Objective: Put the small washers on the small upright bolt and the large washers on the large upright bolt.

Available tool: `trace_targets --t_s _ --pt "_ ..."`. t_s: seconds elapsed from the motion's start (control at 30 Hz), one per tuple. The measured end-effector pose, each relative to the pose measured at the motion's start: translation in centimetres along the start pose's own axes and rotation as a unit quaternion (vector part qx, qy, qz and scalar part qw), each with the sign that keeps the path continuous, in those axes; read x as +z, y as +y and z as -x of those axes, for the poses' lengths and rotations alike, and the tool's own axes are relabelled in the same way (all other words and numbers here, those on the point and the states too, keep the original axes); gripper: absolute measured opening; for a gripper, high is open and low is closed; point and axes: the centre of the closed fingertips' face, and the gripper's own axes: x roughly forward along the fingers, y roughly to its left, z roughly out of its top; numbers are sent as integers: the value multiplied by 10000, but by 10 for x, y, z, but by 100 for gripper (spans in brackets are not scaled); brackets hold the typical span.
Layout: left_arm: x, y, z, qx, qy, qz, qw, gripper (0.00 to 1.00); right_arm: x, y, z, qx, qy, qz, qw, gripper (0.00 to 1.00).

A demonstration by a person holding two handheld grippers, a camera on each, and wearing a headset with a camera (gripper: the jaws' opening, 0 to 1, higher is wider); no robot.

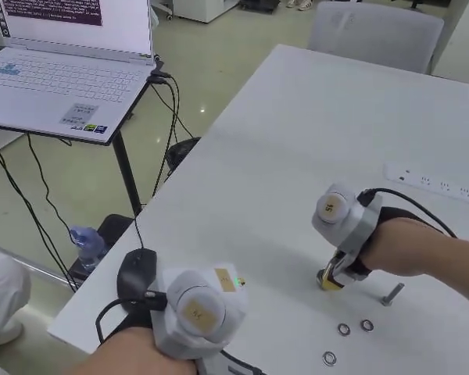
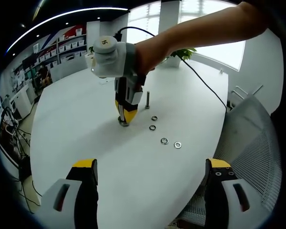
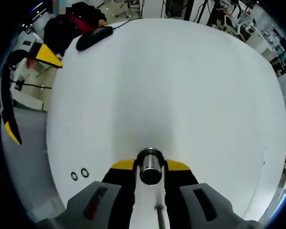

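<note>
My right gripper is shut on the large bolt, whose round end faces the camera. In the left gripper view the right gripper points down with the bolt's lower end on the white table. The small bolt stands upright just beyond it, also seen in the head view. Several washers lie loose on the table, three of them in the head view. My left gripper is open and holds nothing, well short of the washers; its white body sits at the near table edge.
A black mouse lies at the table's near left corner. A laptop stands on a stand left of the table, its cables hanging down. A power strip lies at the far right. A grey chair stands behind the table.
</note>
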Motion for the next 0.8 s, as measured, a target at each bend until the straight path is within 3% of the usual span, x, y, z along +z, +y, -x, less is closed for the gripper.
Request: trace_targets --t_s 0.4,0.8 --pt "1 -2 1 -37 8 8 10000 93 -2 1 0 21 54 221 9997 28" --pt "1 -5 2 -45 25 -29 10000 92 4 -3 19 -72 -241 287 9993 30"
